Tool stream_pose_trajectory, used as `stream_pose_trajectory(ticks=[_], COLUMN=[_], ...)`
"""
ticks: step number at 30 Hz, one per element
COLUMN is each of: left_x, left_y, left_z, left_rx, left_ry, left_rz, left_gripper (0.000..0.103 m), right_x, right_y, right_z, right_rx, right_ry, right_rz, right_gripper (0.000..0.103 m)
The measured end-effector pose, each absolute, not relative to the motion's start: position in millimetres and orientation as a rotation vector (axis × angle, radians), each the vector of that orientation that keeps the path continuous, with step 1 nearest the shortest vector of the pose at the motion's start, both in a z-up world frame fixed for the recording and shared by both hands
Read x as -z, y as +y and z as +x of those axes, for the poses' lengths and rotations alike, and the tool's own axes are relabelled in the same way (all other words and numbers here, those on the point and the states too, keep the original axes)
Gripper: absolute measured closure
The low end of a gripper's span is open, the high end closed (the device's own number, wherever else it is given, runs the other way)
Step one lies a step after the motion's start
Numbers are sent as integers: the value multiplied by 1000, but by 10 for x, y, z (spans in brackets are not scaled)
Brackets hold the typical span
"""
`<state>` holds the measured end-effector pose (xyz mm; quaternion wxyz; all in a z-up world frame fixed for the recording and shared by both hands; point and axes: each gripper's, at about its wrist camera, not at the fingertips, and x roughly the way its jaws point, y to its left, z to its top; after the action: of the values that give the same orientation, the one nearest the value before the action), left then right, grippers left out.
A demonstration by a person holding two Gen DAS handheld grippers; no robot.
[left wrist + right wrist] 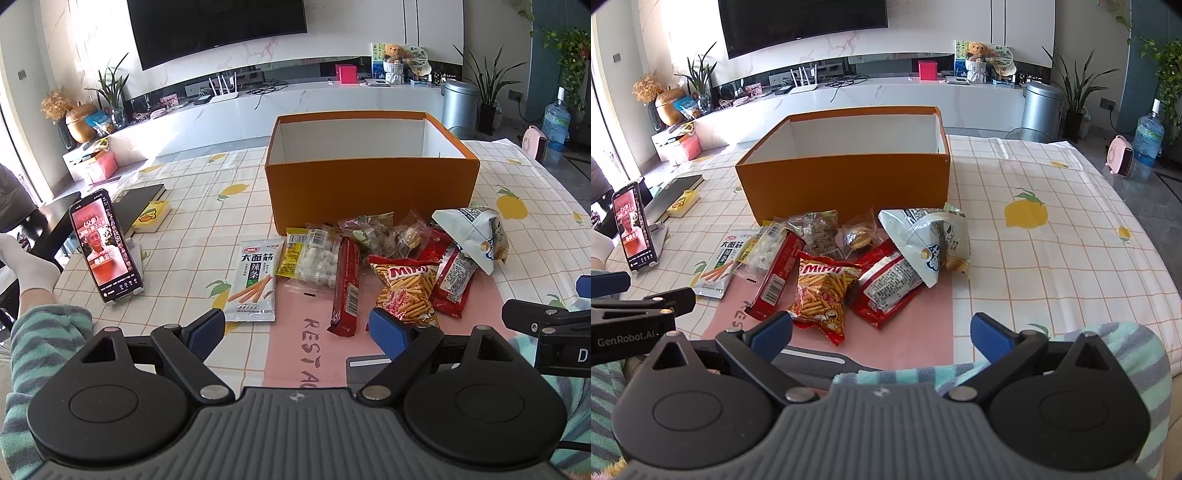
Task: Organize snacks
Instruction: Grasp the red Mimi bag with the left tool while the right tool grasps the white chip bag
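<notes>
An open orange box (369,184) (849,184) with a white inside stands on the table; no snacks show inside it. In front of it lie several snack packs: a white spicy-strip pack (253,280) (718,267), a long red bar (346,286) (775,275), a Mimi stick-snack bag (406,291) (822,295), a red pack (452,280) (886,288), and a white bag (472,232) (931,240). My left gripper (297,334) is open and empty, near the packs. My right gripper (882,334) is open and empty, just short of the Mimi bag.
A phone on a stand (105,245) (633,232) plays video at the table's left, with a dark book (142,203) and yellow pad (151,218) behind it. A pink mat (317,332) lies under the snacks. The other gripper shows at each view's edge (546,325) (639,306).
</notes>
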<state>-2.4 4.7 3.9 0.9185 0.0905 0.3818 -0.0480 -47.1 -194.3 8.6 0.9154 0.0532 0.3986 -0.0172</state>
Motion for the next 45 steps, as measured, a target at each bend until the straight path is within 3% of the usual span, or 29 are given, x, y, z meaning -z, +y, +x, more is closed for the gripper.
stream_pose_trajectory(ticks=[9, 12, 14, 17, 19, 22, 29, 32, 34, 45], left_x=[-73, -84, -67, -16, 15, 43, 208, 308, 370, 702], left_y=[115, 148, 171, 166, 143, 69, -183, -307, -379, -630], left_z=[2, 42, 78, 146, 187, 247, 468, 572, 635, 986], left_rx=[178, 226, 269, 304, 329, 375, 417, 417, 420, 361], left_ry=[782, 796, 801, 829, 841, 851, 914, 942, 957, 1028], left_rz=[116, 74, 29, -13, -35, -45, -19, 3, 14, 52], left_gripper=[2, 11, 25, 46, 52, 52, 47, 40, 36, 31], right_x=[-87, -55, -23, 39, 92, 155, 251, 293, 321, 496], right_y=[-1976, -2009, -2027, -2081, -2107, -2153, -2331, -2404, -2443, -2670], right_z=[-475, -472, -443, -384, -333, -248, 20, 180, 293, 877], right_rx=[22, 33, 31, 14, 18, 24, 29, 24, 18, -7], right_ry=[780, 754, 758, 780, 801, 817, 823, 825, 824, 785], right_rz=[139, 137, 140, 188, 192, 177, 123, 72, 49, 70], right_gripper=[4, 4, 4, 18, 23, 30, 30, 25, 14, 6])
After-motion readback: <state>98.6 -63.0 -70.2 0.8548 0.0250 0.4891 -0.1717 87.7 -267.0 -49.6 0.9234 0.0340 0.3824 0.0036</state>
